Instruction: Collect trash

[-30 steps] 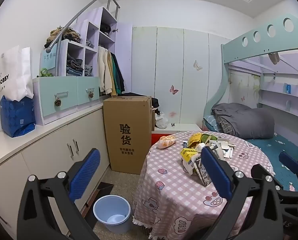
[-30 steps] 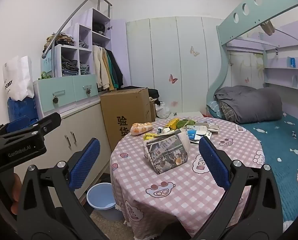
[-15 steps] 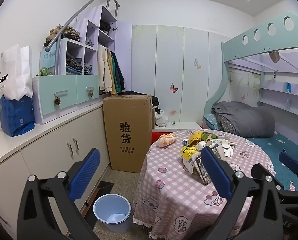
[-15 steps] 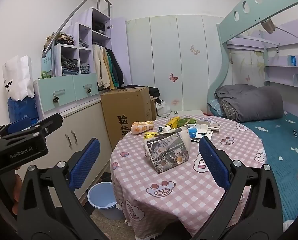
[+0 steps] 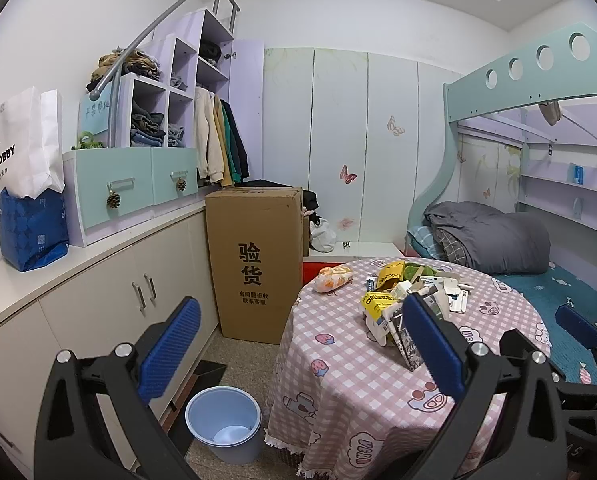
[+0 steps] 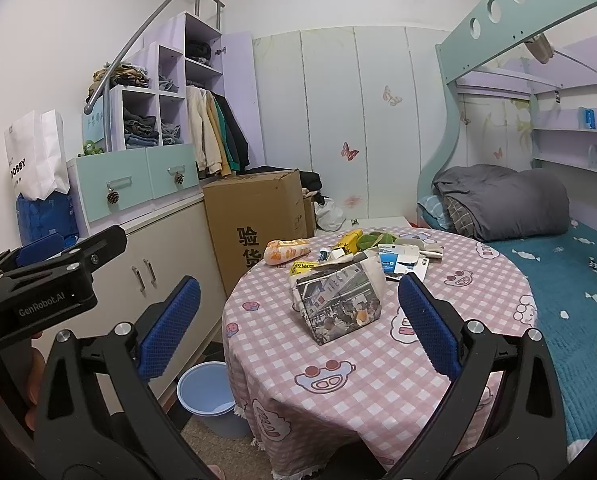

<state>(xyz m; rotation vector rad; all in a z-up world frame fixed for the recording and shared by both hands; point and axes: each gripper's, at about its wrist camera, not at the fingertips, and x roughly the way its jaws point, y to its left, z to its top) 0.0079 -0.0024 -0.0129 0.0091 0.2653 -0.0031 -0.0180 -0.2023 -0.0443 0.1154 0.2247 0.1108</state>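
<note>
Both grippers were held level in front of a round table (image 6: 378, 380) with a pink checked cloth, facing across the room. The right gripper (image 6: 298, 324) had its blue-padded jaws spread wide and empty, just short of the table's near edge. The left gripper (image 5: 302, 344) was likewise wide open and held nothing, off the table's left side; in the right view a hand (image 6: 2, 384) gripped its handle. A blue bin (image 5: 223, 423) stood on the floor beside the table. On the table, a printed paper bag (image 6: 340, 304) stood nearest, with wrappers and packets (image 6: 382, 250) heaped behind it. Farther back stood a tall cardboard box (image 5: 254, 264).
</note>
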